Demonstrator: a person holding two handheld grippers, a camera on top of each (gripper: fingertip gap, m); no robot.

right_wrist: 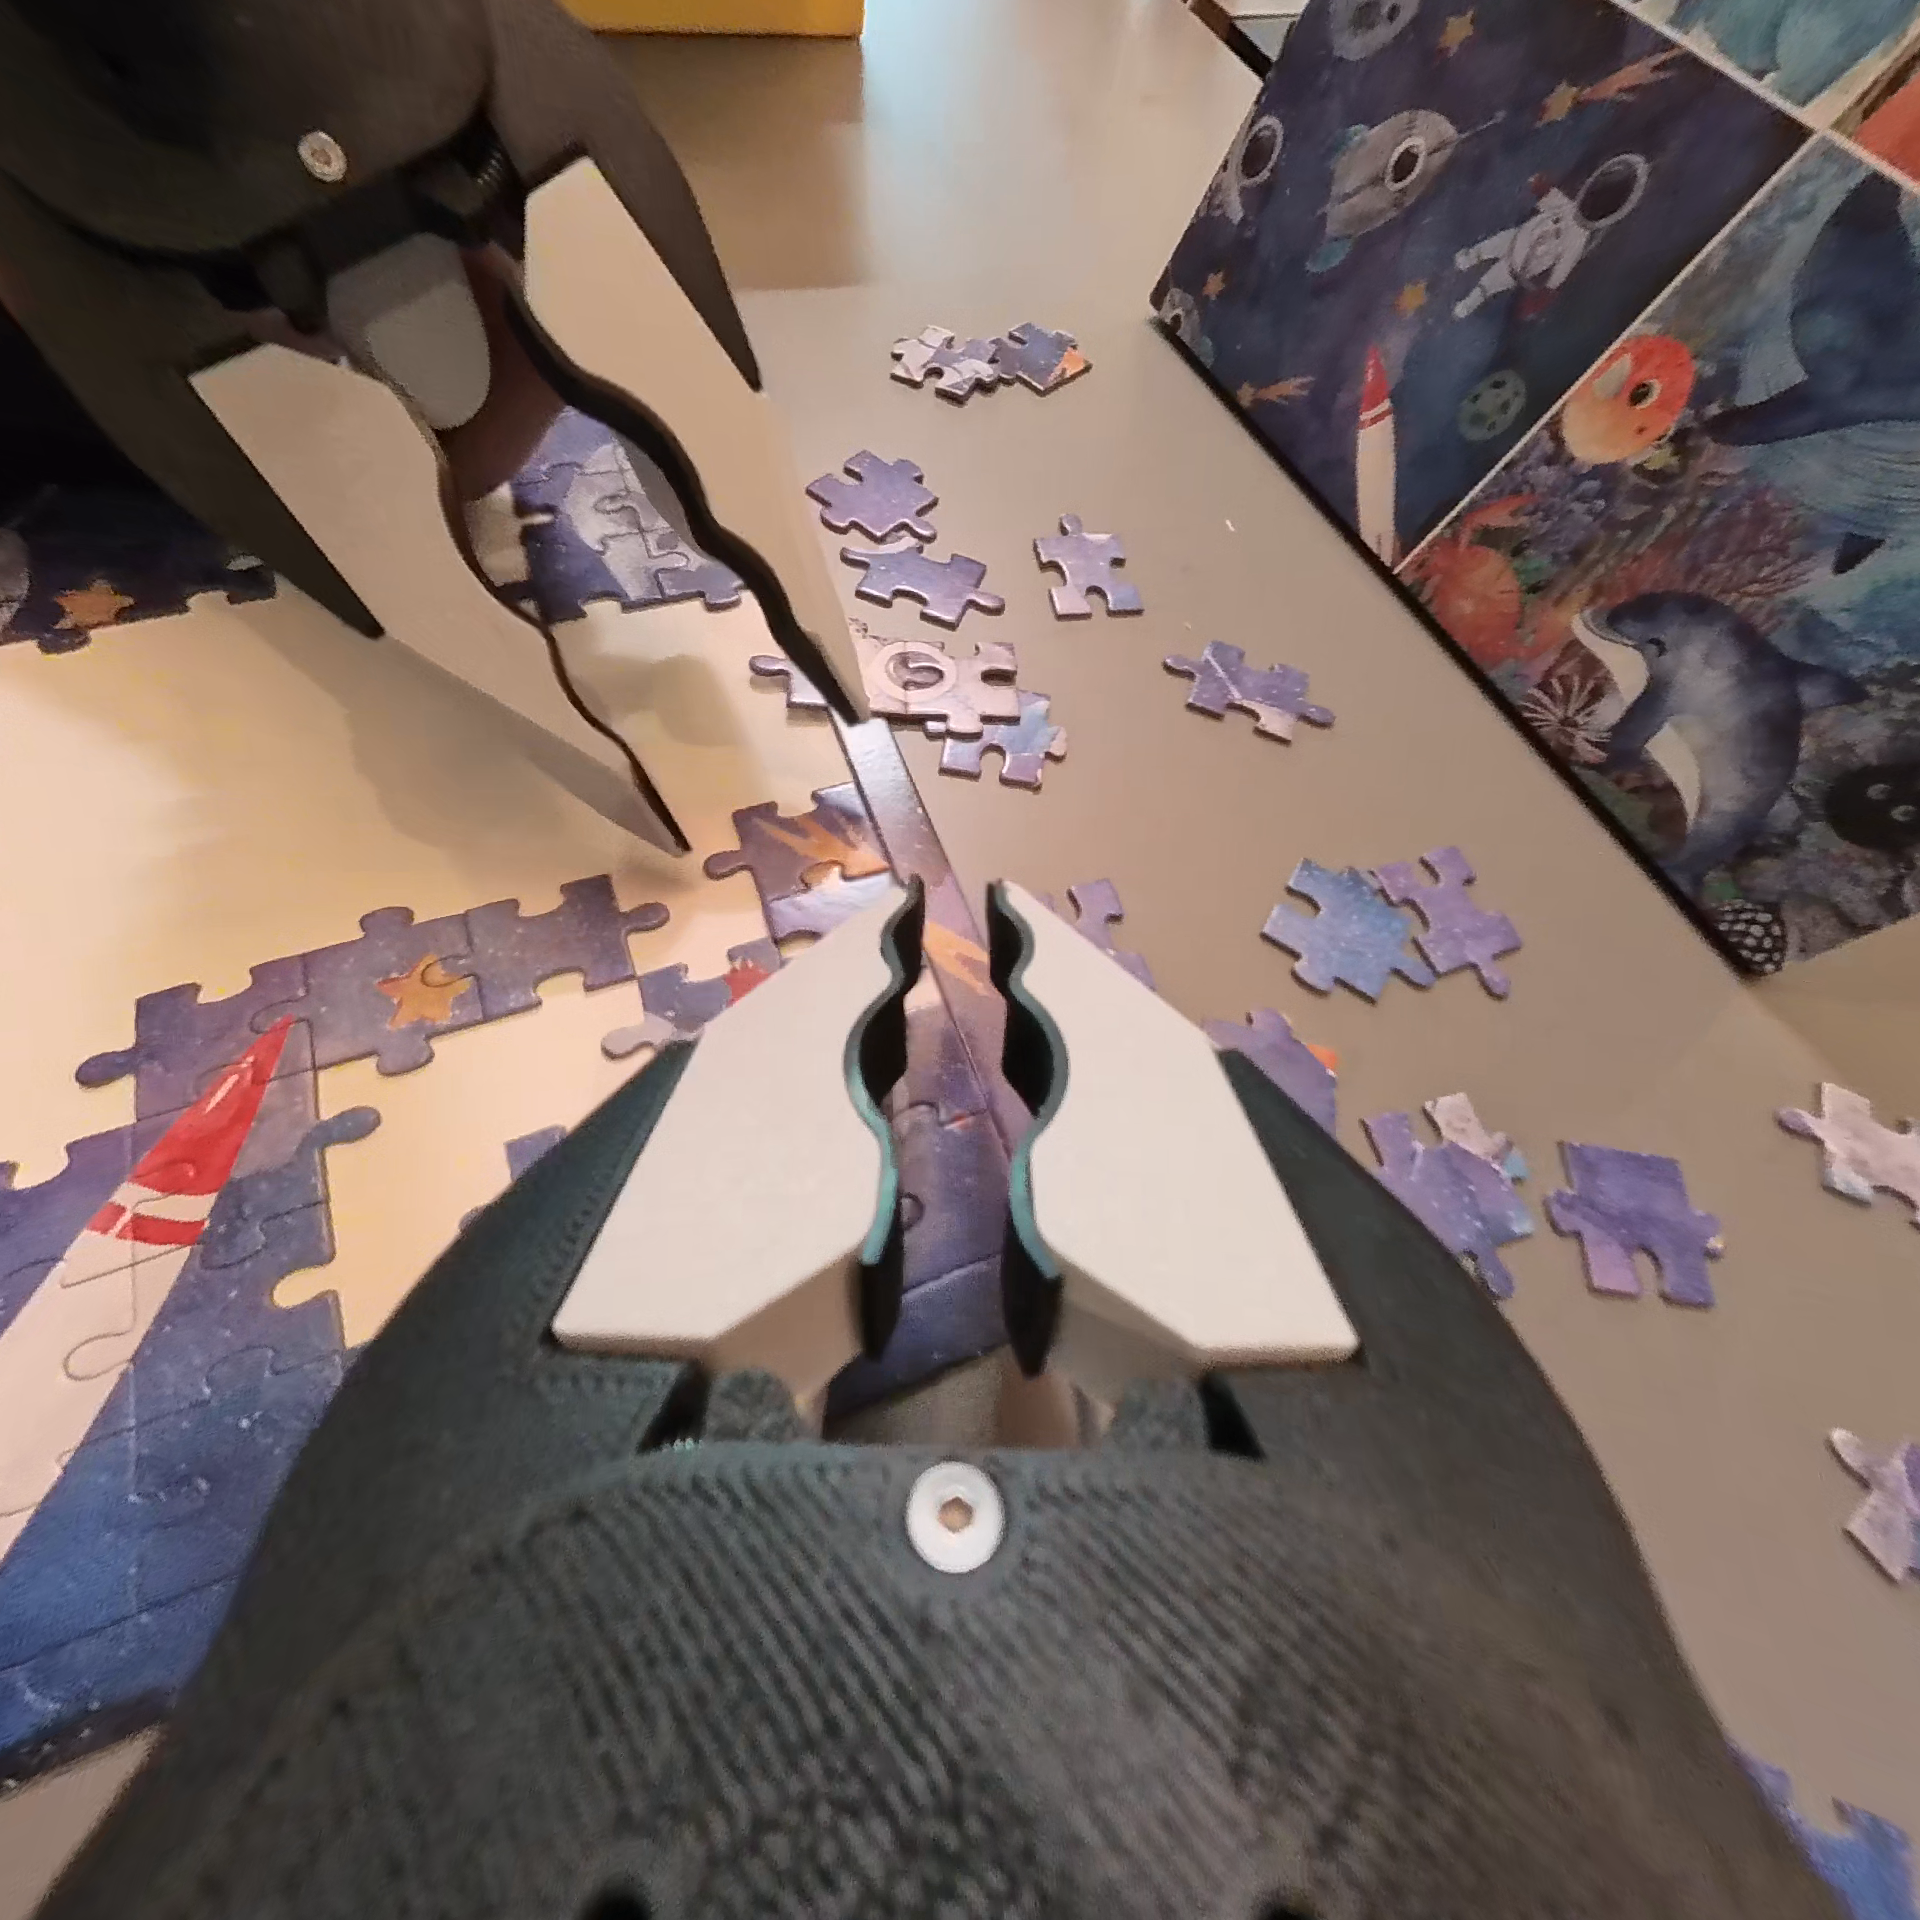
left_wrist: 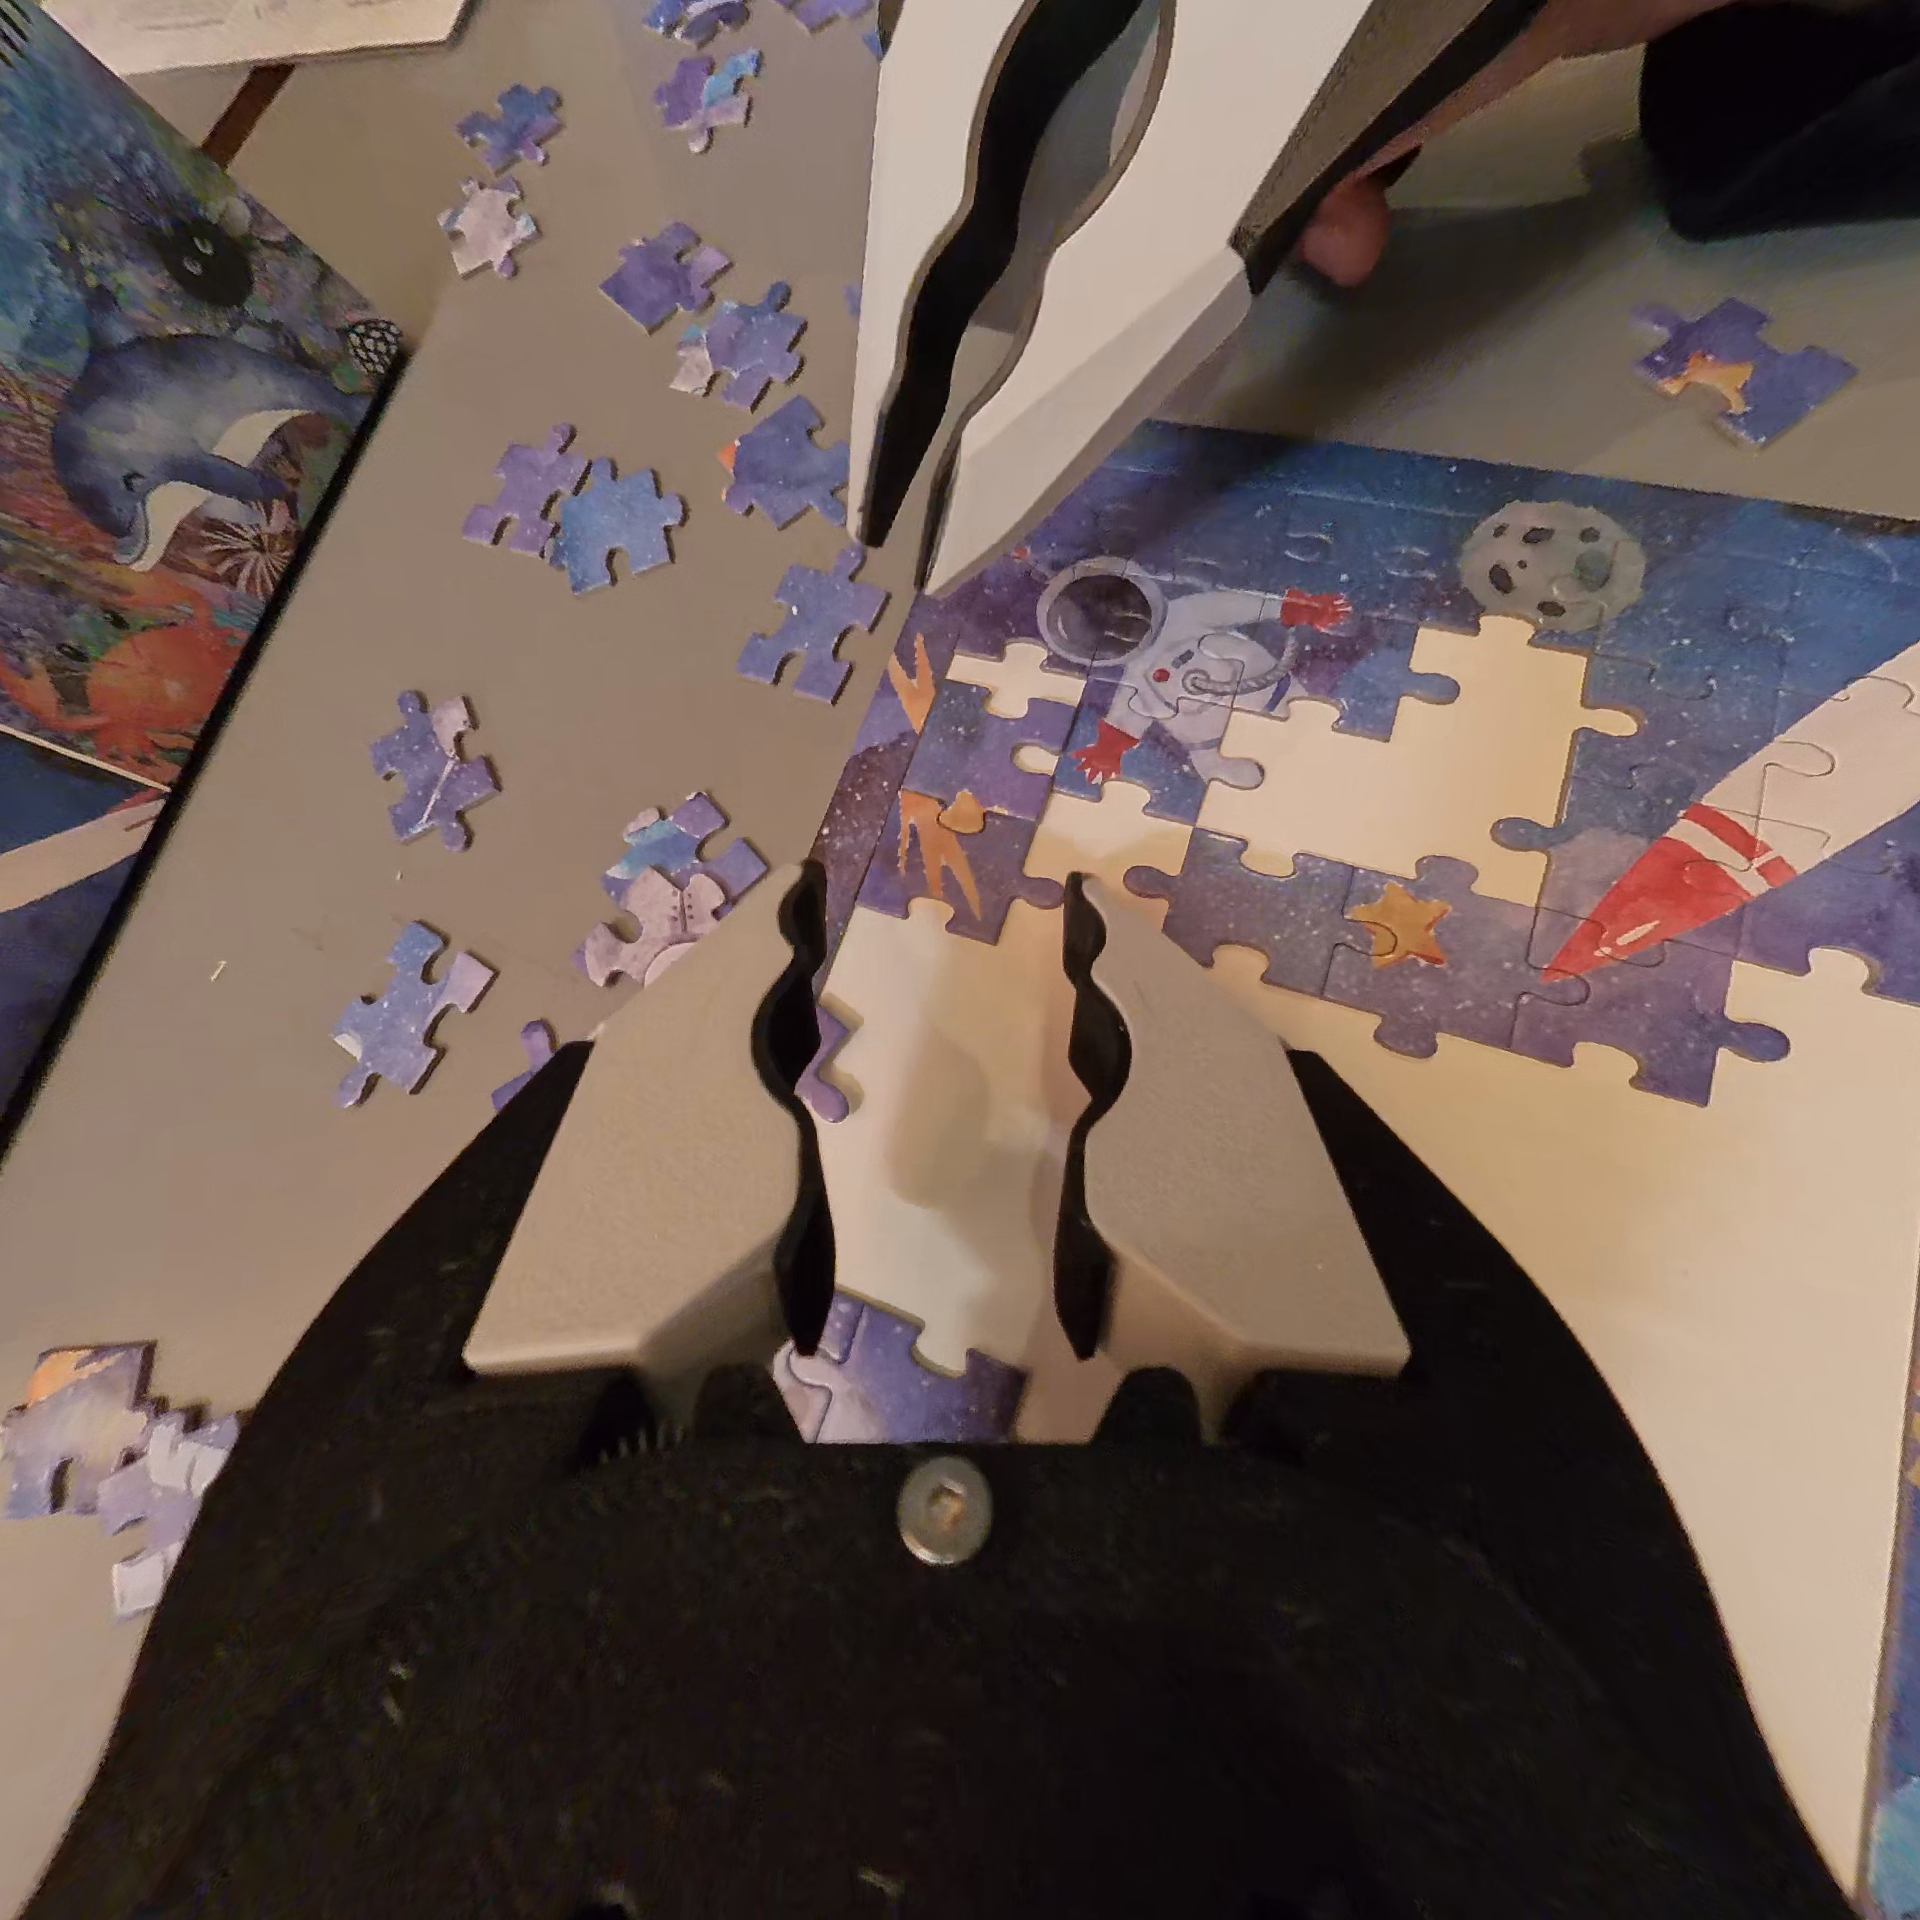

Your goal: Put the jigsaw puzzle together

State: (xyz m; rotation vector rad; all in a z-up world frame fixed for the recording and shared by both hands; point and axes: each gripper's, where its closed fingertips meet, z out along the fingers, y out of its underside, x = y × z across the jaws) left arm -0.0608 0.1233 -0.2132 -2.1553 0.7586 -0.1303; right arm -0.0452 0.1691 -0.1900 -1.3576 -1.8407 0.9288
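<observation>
A plain grey counter (right_wrist: pixel 1195 343) fills both views under warm, dim indoor light. At its far edge in the right wrist view lies a yellow object (right_wrist: pixel 727 16), too cropped to identify.

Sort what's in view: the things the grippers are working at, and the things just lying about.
At the grippers:
- left gripper, open
- right gripper, slightly open, nothing held
- space puzzle tray
- loose pieces

Lying about:
- illustrated puzzle box
- grey table
- papers
</observation>
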